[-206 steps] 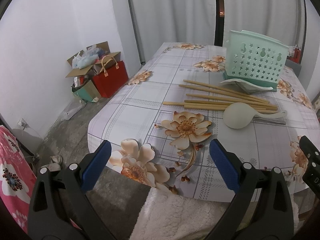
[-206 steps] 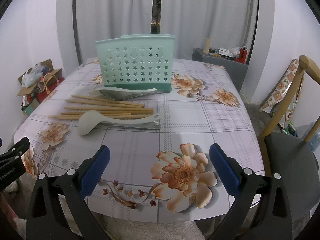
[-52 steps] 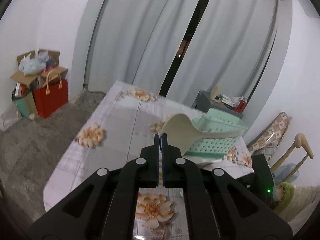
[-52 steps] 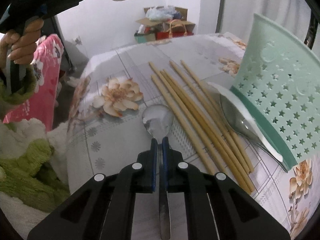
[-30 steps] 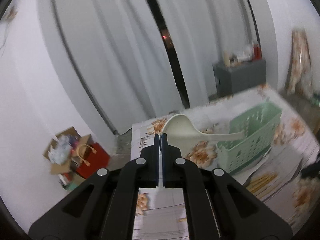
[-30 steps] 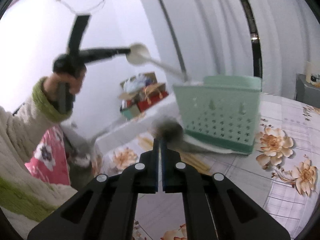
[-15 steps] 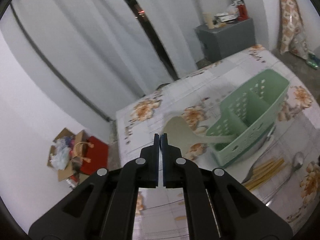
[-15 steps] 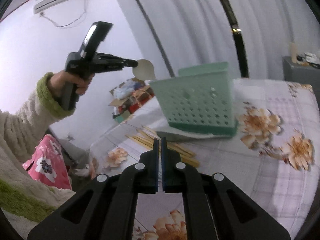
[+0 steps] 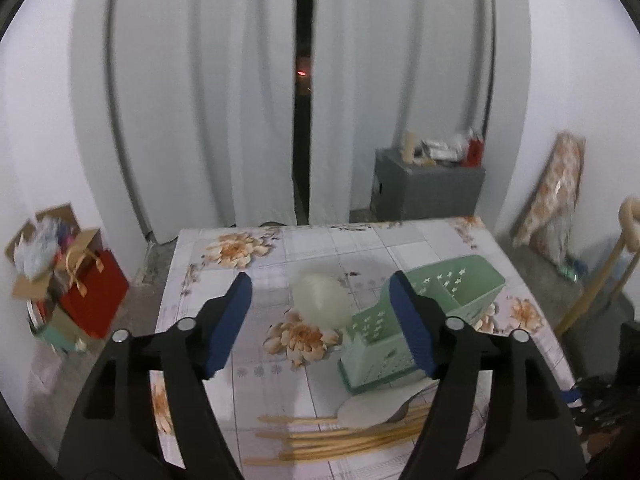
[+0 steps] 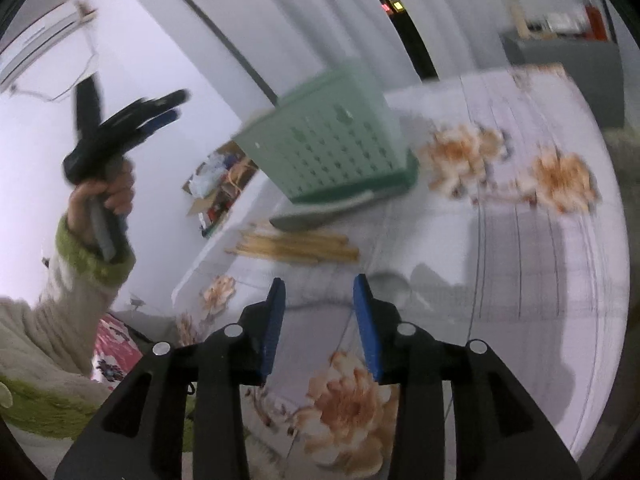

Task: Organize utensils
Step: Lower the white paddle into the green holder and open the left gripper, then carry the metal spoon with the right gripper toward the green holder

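Note:
My left gripper (image 9: pixel 320 312) is open and empty, high above the table. Below it the white rice paddle (image 9: pixel 322 300) stands with its handle in the mint-green utensil basket (image 9: pixel 440 300). Wooden chopsticks (image 9: pixel 340 440) and a white ladle (image 9: pixel 372 410) lie in front of the basket. My right gripper (image 10: pixel 320 320) is open and empty above the table. A metal spoon (image 10: pixel 390 282) lies on the table just beyond its fingers. The basket (image 10: pixel 324 148), chopsticks (image 10: pixel 292 246) and my left gripper (image 10: pixel 160 116) also show in the right wrist view.
The table (image 9: pixel 224 280) has a floral cloth. A red bag and boxes (image 9: pixel 80 288) stand on the floor at left, a grey cabinet (image 9: pixel 428 188) at the back, a wooden chair (image 9: pixel 600 272) at right. White curtains hang behind.
Both grippers have opened. The left let go of the rice paddle, which now stands in the basket. The right let go of the metal spoon, which now lies on the table.

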### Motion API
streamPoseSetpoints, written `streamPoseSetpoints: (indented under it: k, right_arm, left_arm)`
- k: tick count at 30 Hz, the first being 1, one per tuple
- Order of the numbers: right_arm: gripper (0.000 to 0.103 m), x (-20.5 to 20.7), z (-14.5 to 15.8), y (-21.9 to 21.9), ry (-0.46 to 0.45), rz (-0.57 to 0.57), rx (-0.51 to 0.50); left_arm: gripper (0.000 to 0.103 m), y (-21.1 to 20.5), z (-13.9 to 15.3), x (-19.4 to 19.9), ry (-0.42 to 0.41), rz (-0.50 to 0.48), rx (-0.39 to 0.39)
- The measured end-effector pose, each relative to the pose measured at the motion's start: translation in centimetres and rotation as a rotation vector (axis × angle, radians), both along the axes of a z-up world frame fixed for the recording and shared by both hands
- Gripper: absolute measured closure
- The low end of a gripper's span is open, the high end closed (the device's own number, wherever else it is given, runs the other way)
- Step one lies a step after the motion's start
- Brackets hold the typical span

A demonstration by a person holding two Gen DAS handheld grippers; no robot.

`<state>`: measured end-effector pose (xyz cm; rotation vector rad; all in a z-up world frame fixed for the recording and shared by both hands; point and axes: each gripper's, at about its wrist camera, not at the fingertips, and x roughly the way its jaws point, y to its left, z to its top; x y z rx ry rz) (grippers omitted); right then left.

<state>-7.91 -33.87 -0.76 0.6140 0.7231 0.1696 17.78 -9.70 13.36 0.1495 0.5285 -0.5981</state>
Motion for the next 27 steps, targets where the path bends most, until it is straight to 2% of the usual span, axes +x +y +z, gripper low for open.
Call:
streamPoseSetpoints:
  k: [4, 7, 10, 11, 15, 20, 27]
  right_arm:
    - [0.066, 1.1, -2.3, 0.5, 0.154, -0.023, 0.067]
    - [0.066, 2.5, -4.6, 0.4, 0.267, -0.069, 0.177]
    - [0.065, 3.4, -5.7, -0.1, 0.293, -0.147, 0.299]
    - [0.065, 3.6, -5.8, -0.2, 0.297, -0.167, 0.309]
    - [0.065, 4.8, -5.2, 0.0, 0.309, -0.278, 0.269]
    - [0.065, 6.6, -4.3, 0.1, 0.327, -0.384, 0.152]
    - [0.065, 9.9, -3.8, 1.7, 0.337, -0.410, -0.005]
  left_arm:
    - [0.034, 3.2, -3.5, -1.6, 0.100, 0.046, -0.050]
    - [0.034, 5.2, -6.5, -2.6, 0.186, 0.073, -0.071]
    - [0.034, 6.7, -8.5, -3.4, 0.250, 0.082, -0.096]
    - [0.034, 7.2, -9.3, -3.8, 0.273, 0.085, -0.109]
    - [0.034, 8.9, -10.6, -4.4, 0.312, 0.088, -0.144]
    - [0.034, 10.6, -11.1, -4.5, 0.324, 0.092, -0.173]
    - [0.034, 12.3, -11.3, -4.0, 0.339, 0.114, -0.199]
